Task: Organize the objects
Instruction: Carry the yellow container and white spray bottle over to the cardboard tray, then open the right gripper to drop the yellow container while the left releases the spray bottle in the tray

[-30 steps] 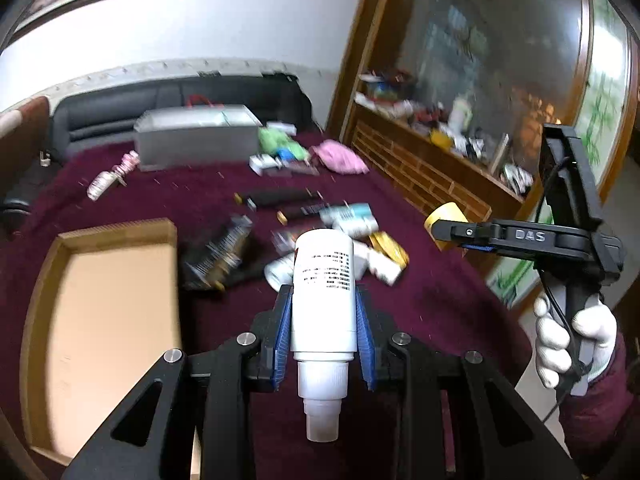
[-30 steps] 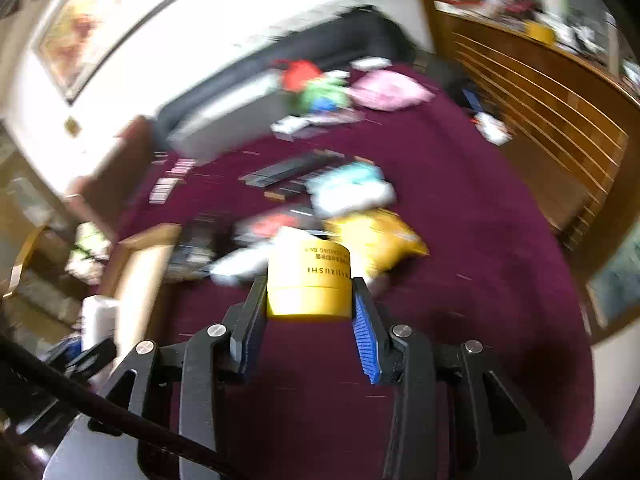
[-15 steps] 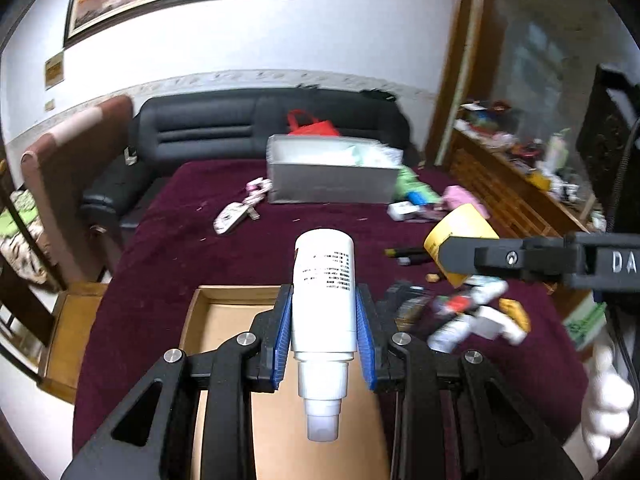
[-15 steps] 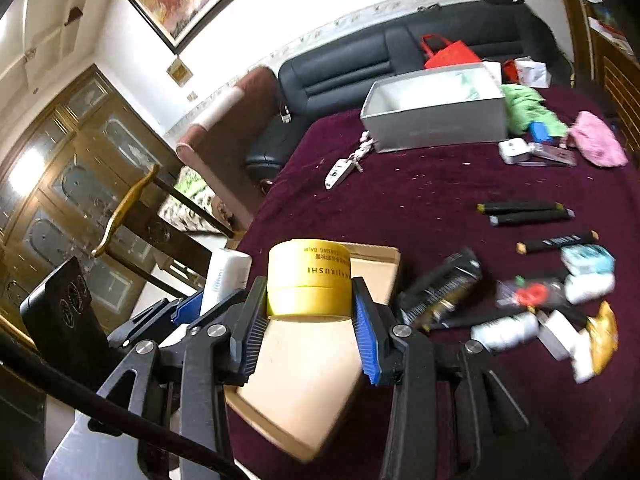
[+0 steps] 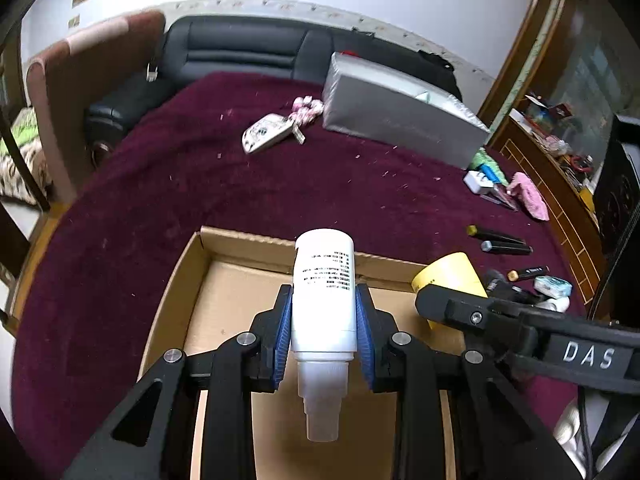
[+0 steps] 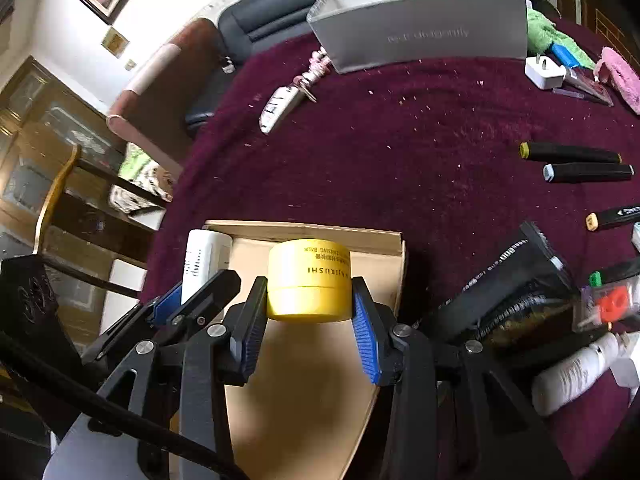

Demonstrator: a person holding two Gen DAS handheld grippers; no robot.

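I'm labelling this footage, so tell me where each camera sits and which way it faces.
Left wrist: on the left gripper, facing down at the cardboard tray; holds a white bottle.
Right wrist: on the right gripper, over the same tray; holds a yellow jar.
Shared: tray, grey box, markers, each other's gripper.

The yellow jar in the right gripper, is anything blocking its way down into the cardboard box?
Nothing visible does. The yellow jar hangs over the bare floor of the cardboard box. The white bottle, clamped in the left gripper, is beside it, not beneath.
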